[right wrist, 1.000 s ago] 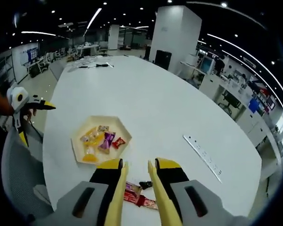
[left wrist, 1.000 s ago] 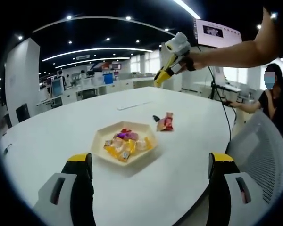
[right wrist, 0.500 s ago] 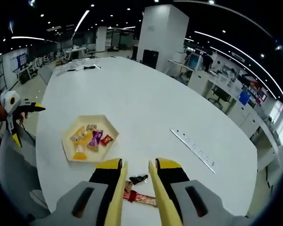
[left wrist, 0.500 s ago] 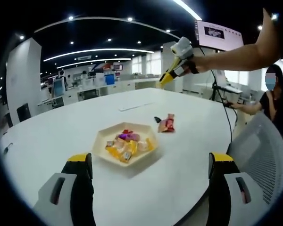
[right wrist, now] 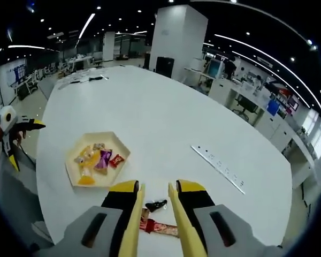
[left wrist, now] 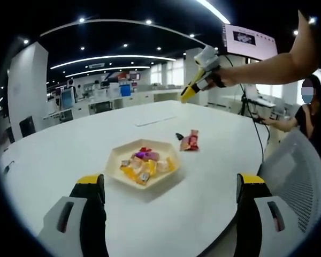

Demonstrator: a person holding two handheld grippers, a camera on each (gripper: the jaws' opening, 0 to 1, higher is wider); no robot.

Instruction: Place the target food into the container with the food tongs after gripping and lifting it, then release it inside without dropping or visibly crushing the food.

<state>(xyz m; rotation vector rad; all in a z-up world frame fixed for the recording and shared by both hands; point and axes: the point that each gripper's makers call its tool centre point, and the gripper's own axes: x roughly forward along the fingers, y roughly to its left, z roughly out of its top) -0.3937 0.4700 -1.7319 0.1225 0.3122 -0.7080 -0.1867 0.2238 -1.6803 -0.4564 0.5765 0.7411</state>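
The red snack packet (right wrist: 159, 227) is seen lying on the white desk (right wrist: 166, 123) just below the nearly closed, empty right tongs (right wrist: 154, 214), beside the hexagonal tray (right wrist: 72, 179), while the left tongs (left wrist: 171, 198) are held wide apart and farther off.

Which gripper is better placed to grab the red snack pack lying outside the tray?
Right. The right gripper hangs above the red snack pack, which shows between its fingers. The left gripper sits at the table's near edge, with the tray between it and the pack.
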